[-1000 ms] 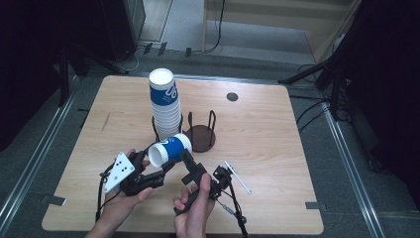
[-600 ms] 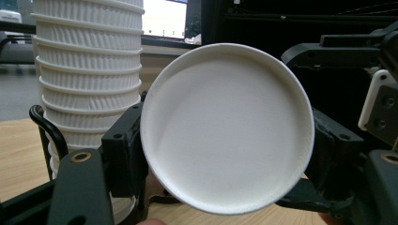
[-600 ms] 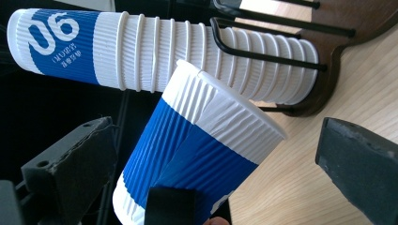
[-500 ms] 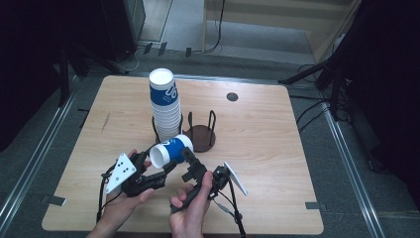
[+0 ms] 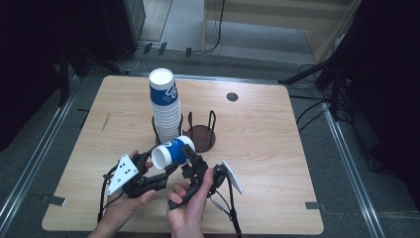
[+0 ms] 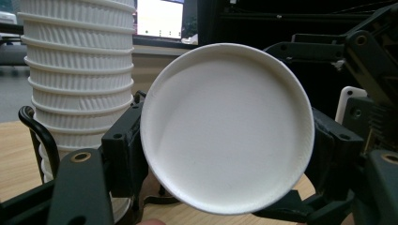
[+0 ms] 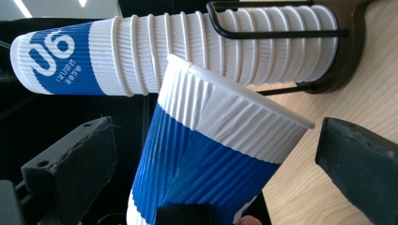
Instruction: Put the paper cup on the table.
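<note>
We see the left gripper point(image 5: 171, 168) clamped on a blue-and-white paper cup point(image 5: 173, 151), which lies on its side in the air above the near half of the table point(image 5: 257, 144), just in front of the stack. In the left gripper view the cup's white bottom point(image 6: 227, 126) faces the camera and hides where the pads press on it. The right gripper point(image 5: 194, 161) reaches the same cup from the right; in its own view its two jaws stand apart on either side of the cup point(image 7: 206, 159), not touching it, and the lower end of the cup is cut off by the frame. Behind it stands the stack of cups point(image 5: 166, 106) in a wire holder point(image 5: 200, 136) near the table's middle; the holder's dark base is partly covered by the cups.
</note>
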